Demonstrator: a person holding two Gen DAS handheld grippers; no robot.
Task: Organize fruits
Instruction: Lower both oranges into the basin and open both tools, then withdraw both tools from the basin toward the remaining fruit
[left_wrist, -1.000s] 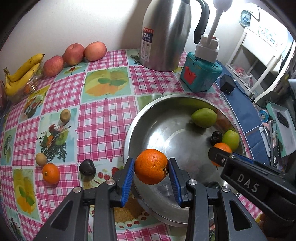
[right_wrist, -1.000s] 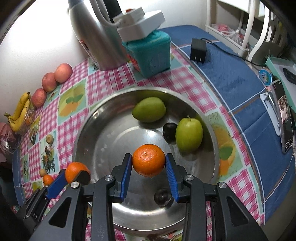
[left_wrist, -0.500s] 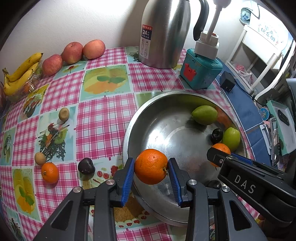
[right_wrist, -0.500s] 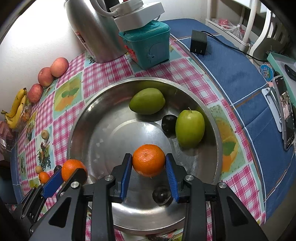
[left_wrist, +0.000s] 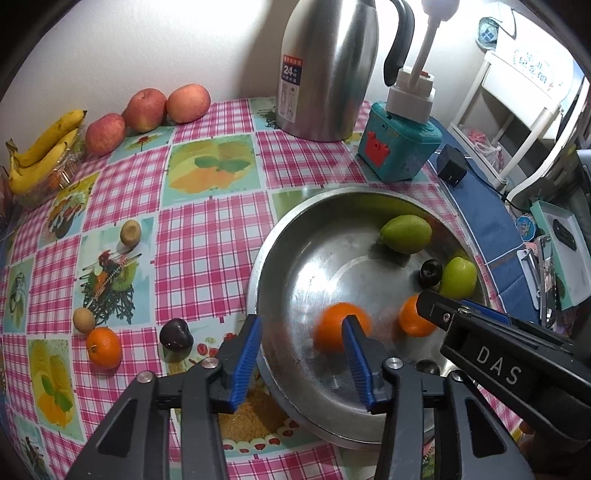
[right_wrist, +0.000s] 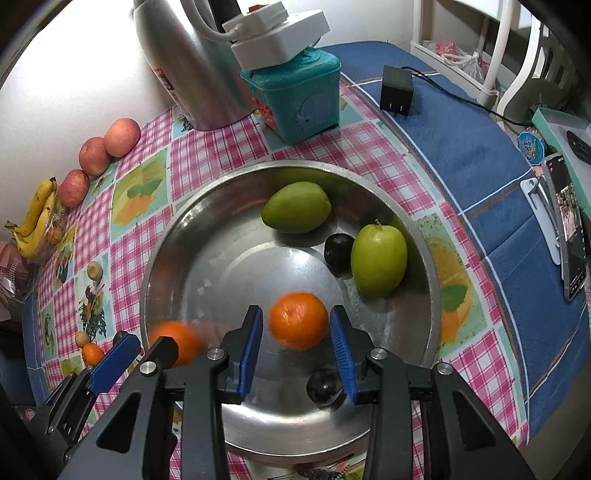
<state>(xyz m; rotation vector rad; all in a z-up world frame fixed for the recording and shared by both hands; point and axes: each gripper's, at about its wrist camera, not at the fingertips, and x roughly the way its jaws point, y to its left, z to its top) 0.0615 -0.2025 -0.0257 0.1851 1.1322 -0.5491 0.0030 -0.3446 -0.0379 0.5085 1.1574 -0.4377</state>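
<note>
Left gripper (left_wrist: 303, 360) over the near rim of the steel basin (left_wrist: 258, 280), jaws opening, blurred orange (left_wrist: 338, 326) loose behind the right blade, free of the pads. Right gripper (right_wrist: 295, 349) lower centre of its frame, jaws apart, second orange (right_wrist: 298, 319) between them with gaps on both sides. Further into the basin: two green fruits (right_wrist: 295, 212) (right_wrist: 378, 260), dark plum (right_wrist: 338, 251) between. Left on the checked cloth (left_wrist: 207, 236): small orange (left_wrist: 104, 347), dark plum (left_wrist: 176, 334). Upper left: apples (left_wrist: 146, 109), bananas (left_wrist: 40, 147).
</note>
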